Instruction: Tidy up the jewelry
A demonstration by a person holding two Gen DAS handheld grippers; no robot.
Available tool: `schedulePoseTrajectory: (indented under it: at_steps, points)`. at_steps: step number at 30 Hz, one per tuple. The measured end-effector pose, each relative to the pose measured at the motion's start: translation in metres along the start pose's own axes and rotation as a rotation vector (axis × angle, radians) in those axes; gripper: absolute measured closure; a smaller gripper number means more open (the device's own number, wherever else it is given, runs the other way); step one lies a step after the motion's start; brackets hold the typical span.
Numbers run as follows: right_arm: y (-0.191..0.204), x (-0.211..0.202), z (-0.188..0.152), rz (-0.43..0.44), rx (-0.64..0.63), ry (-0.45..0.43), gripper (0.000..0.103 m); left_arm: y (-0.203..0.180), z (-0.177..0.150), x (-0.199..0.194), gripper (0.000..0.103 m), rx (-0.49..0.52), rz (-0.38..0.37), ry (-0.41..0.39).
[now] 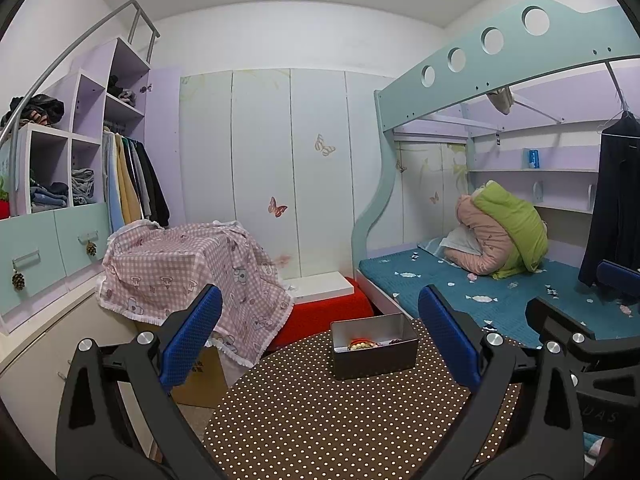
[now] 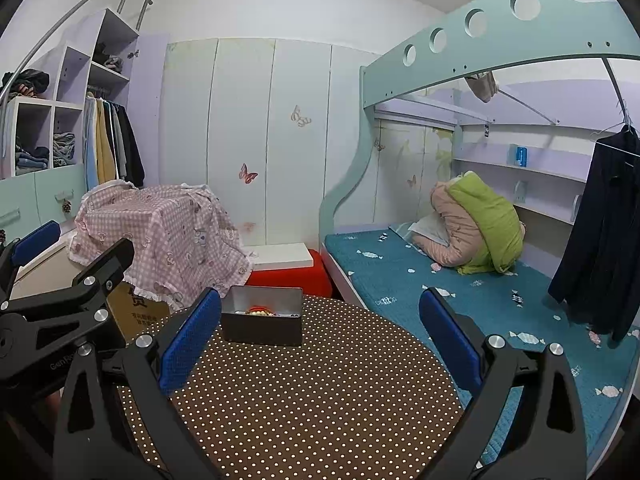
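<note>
Grippers [image 1: 320, 336] [image 2: 320, 336] agape — jewelry [image 2: 260, 312] in tin [image 2: 262, 330]

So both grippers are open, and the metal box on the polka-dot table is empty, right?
Not quite. Both the left gripper and right gripper are open, but the metal box on the polka-dot table isn't empty: the right wrist view shows beaded jewelry inside.
</note>
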State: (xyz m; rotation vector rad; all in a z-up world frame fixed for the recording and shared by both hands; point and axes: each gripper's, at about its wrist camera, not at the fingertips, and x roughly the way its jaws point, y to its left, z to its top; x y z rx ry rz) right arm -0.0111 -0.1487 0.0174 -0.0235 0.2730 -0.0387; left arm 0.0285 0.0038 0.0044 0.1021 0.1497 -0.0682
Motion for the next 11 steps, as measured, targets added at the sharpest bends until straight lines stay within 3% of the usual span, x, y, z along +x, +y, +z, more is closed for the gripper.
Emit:
schedulePoseTrajectory:
  at_steps: [11]
  points:
    - [-0.0022,0.0019,0.0008,0.0,0.001,0.002,0.007,0.0016,0.0001,0.0044,0.005,-0.01,-0.021,0.018]
